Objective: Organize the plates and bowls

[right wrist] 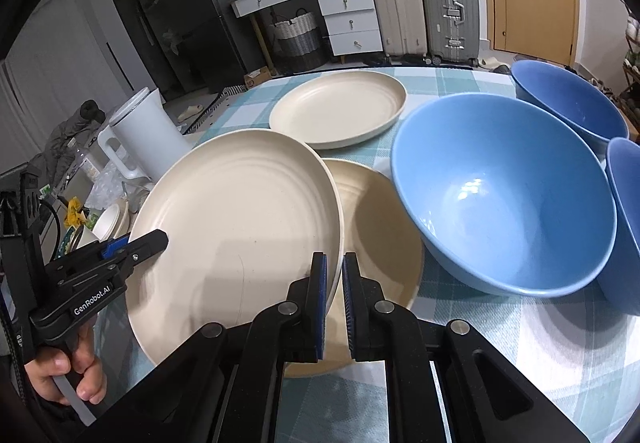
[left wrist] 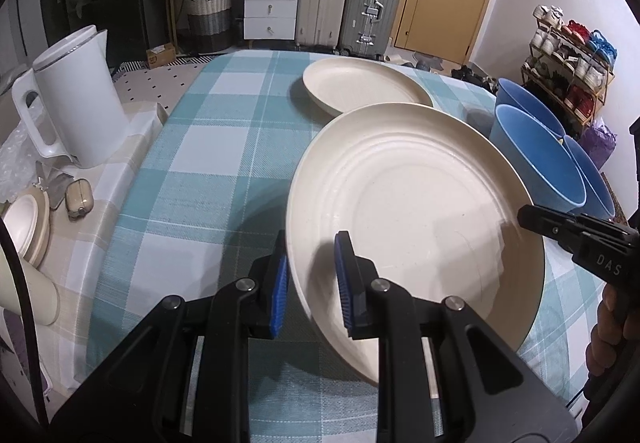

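From the left tongs [left wrist: 311, 285], the big cream plate [left wrist: 416, 211] is pinched at its near-left rim and held tilted above the checked tablecloth [left wrist: 188, 163]; it is empty. The right tongs [left wrist: 528, 217] nip its far-right rim. Beyond it lies a second, empty cream plate [left wrist: 362, 87], and to the right stand blue bowls [left wrist: 536, 155], close together. Open cloth stretches left toward a white kettle [left wrist: 76, 103].

From the right tongs [right wrist: 334, 297], the jaws clamp the held plate's [right wrist: 240, 227] edge. Another cream plate [right wrist: 380, 243] lies directly underneath. An empty blue bowl [right wrist: 504, 195] sits just right.
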A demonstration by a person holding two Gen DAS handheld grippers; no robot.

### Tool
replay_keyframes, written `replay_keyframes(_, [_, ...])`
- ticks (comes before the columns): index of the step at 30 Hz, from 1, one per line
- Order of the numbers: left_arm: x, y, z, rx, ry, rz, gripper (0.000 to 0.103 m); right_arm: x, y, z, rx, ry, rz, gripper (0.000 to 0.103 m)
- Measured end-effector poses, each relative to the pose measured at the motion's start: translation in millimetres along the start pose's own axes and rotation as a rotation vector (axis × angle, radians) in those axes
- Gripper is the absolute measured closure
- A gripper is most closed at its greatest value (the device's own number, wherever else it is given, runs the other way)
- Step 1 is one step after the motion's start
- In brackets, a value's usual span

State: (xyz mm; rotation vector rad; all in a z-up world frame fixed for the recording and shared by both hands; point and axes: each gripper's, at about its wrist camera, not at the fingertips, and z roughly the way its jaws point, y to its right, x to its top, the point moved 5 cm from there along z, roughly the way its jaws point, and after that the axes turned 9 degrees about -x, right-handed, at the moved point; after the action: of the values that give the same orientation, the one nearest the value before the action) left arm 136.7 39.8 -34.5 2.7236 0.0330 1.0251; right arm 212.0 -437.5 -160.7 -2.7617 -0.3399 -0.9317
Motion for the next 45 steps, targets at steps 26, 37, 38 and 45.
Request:
replay_keyframes(26, [12.7, 15.7, 54.0, -0.022, -0.063, 0.054, 0.085, -6.1, 31.3, 20.8, -0.122, -0.024, 0.002, 0.092])
replay_keyframes(37, [12.6, 16.3, 76.2, -0.004, -0.084, 0.071, 0.083, -11.6, 26.4, 28.7, -0.205, -0.006, -0.058, 0.09])
replay_keyframes(38, [13.1, 16.1, 78.5, 0.002, -0.085, 0.074, 0.083, -11.5, 26.2, 28.7, -0.204, -0.006, -0.06, 0.09])
replay_keyframes(45, [10.0, 16.3, 84.0, 0.004, -0.096, 0.083, 0.083, -13.6, 24.9, 28.5, -0.209, -0.005, -0.066, 0.086])
